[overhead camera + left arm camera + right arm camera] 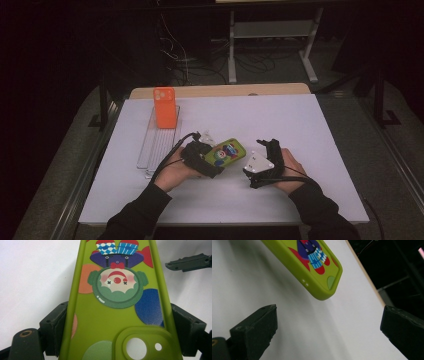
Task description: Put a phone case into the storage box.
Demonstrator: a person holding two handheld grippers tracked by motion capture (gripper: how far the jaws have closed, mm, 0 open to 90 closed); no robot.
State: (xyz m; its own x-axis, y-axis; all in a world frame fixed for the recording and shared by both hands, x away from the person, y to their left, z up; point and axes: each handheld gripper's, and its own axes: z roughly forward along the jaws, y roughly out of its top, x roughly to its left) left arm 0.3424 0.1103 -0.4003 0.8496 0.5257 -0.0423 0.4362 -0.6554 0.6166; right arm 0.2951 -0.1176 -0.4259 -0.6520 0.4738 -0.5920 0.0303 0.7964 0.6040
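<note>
A lime-green phone case (229,151) with a clown picture is held just above the white table (300,125). My left gripper (210,161) is shut on its camera-hole end. In the left gripper view the case (117,305) runs up between the two black pads (56,325), which press on its long edges. My right gripper (267,146) is to the right of the case, apart from it, jaws wide open. In the right gripper view the case's free corner (317,267) hangs ahead of my open right gripper (329,327), with nothing between its fingers.
An orange phone case (164,107) stands upright at the far end of a clear slotted rack (159,145) on the table's left side. A wooden strip (220,90) lines the far edge. Beyond it are dark floor, cables and a grey stand (270,30).
</note>
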